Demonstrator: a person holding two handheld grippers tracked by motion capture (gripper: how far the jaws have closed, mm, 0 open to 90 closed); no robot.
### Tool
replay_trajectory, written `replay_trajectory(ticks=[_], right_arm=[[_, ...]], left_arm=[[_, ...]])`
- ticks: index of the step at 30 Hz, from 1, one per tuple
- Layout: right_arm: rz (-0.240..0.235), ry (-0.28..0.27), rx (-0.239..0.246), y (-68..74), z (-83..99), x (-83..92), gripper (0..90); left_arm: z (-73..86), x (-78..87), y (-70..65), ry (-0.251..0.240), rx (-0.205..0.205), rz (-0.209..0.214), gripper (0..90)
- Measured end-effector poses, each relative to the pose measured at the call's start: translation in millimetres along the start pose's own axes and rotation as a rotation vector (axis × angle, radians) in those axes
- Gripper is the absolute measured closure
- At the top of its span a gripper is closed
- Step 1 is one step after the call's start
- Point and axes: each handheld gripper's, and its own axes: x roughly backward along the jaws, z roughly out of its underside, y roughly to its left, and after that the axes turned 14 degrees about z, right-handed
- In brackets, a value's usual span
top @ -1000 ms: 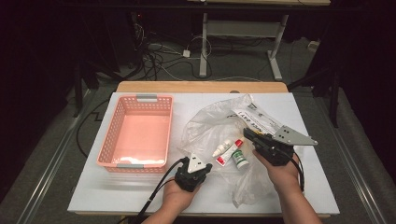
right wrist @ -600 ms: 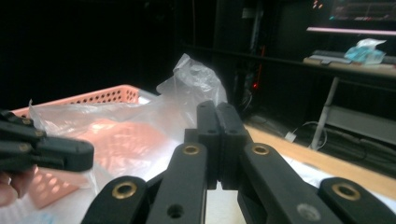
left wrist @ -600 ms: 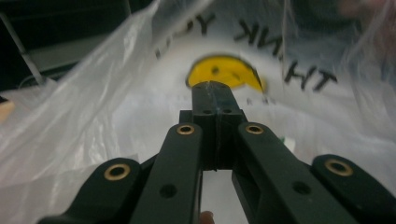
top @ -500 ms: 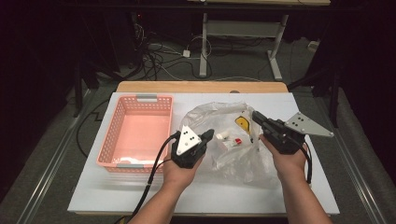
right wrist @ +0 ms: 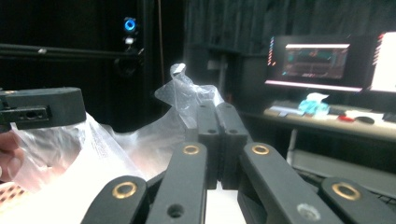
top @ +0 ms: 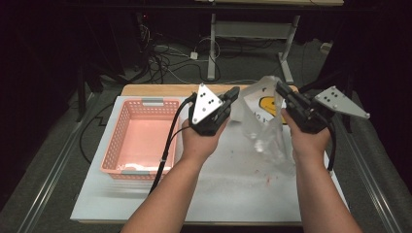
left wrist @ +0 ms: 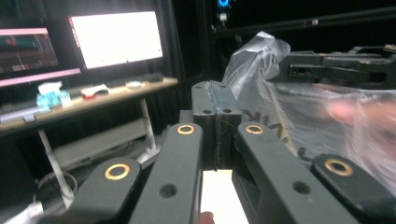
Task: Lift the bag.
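High view: both hands are now raised well above the desk [top: 228, 194], higher than in the earlier frames, and the clear plastic bag [top: 265, 124] hangs between them instead of lying spread on the desk.
Left tongs [top: 234, 92]: jaws pressed together on the bag's left edge; in the left gripper view the film [left wrist: 299, 112] runs away from the closed tips toward the other hand.
Right tongs [top: 281, 87]: jaws also closed, pinching the bag's upper right edge; in the right gripper view crumpled film [right wrist: 187, 93] bunches just behind the tips.
Bag: lifted clear, stretched between the two grips, its yellow print facing the camera; the lower part droops toward the desk.
Contents: the small tubes seen lying in the bag a second ago cannot be made out now; a few reddish specks [top: 266, 180] lie on the desk.
Basket [top: 116, 145]: pink, at the left of the desk, untouched.
Meaning: the lift looks complete; the bag seems ready to be carried, shaken out or opened.
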Motion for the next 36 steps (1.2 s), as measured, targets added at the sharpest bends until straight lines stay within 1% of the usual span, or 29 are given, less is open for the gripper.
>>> replay_trajectory(ticks=[3,4,5,6,8,9,11,13,14,15,16,17,18,19,21,23,25,26,28,30,31,32,33,36], right_arm=[[0.027,-0.032,0.004,-7.2,-17.5,-1.4,90.0],[0.037,-0.043,0.005,-9.9,-22.7,-0.8,90.0],[0.043,-0.049,-0.001,-11.8,-26.3,-0.3,90.0],[0.051,-0.058,0.001,-15.0,-30.3,0.7,90.0],[0.065,-0.07,-0.003,-20.2,-36.5,1.8,90.0],[0.073,-0.075,0.002,-23.3,-38.0,2.1,90.0],[0.087,-0.067,0.002,-28.7,-36.9,1.7,90.0],[0.1,-0.043,0.004,-32.9,-29.0,-1.5,90.0],[0.107,-0.028,0.0,-35.1,-23.1,-4.0,90.0],[0.114,-0.003,-0.005,-37.5,-15.0,-7.2,90.0],[0.117,0.009,-0.006,-38.6,-10.0,-9.2,90.0],[0.121,0.033,-0.006,-39.9,-1.6,-11.8,90.0],[0.123,0.048,-0.003,-40.6,3.1,-13.4,90.0],[0.125,0.062,0.004,-41.5,8.8,-15.5,90.0],[0.124,0.091,0.007,-42.5,18.3,-18.7,90.0],[0.128,0.108,0.012,-42.9,24.8,-20.5,90.0],[0.128,0.12,0.02,-42.9,28.8,-21.7,90.0],[0.133,0.126,0.025,-43.0,30.0,-22.2,90.0],[0.135,0.131,0.032,-44.3,31.3,-23.0,90.0],[0.141,0.132,0.038,-45.4,31.4,-23.2,90.0],[0.142,0.13,0.042,-45.8,31.3,-23.3,90.0],[0.144,0.13,0.043,-45.9,31.1,-23.1,90.0],[0.147,0.132,0.034,-45.4,30.8,-22.8,90.0],[0.143,0.132,0.036,-44.5,30.0,-21.3,90.0]], left_arm=[[-18.8,-6.5,3.7,-0.033,-0.022,0.003,88.8],[-23.3,-7.6,4.3,-0.035,-0.034,-0.002,88.8],[-29.3,-8.5,5.6,-0.048,-0.05,-0.012,88.8],[-34.6,-9.1,7.5,-0.066,-0.05,-0.012,88.8],[-42.4,-11.7,10.8,-0.068,-0.071,-0.02,88.8],[-43.8,-13.8,13.2,-0.067,-0.07,-0.021,88.8],[-40.7,-20.6,19.4,-0.034,-0.069,-0.03,88.7],[-30.5,-28.6,27.7,0.004,-0.044,-0.033,88.7],[-22.5,-32.1,32.6,0.026,-0.028,-0.04,88.6],[-17.6,-33.5,35.3,0.037,-0.019,-0.04,88.6],[-9.8,-34.7,39.3,0.052,0.002,-0.039,88.5],[-5.4,-34.5,41.5,0.057,0.018,-0.037,88.5],[0.1,-33.9,43.8,0.06,0.036,-0.036,88.4],[5.0,-32.5,45.2,0.067,0.041,-0.037,88.3],[12.5,-27.6,46.8,0.08,0.047,-0.042,87.2],[18.3,-21.5,47.4,0.092,0.039,-0.056,82.0],[21.7,-13.3,47.7,0.098,0.058,-0.05,71.4],[22.6,-8.2,46.0,0.091,0.065,-0.048,67.2],[22.6,3.9,39.8,0.083,0.056,-0.038,61.4],[22.0,16.6,31.6,0.081,0.042,-0.028,53.8],[22.5,22.7,28.0,0.092,0.05,-0.015,51.0],[24.7,29.8,23.4,0.102,0.063,-0.011,48.9],[26.9,33.8,20.6,0.108,0.068,-0.007,46.1],[40.5,48.5,10.7,0.135,0.091,0.015,42.3]])
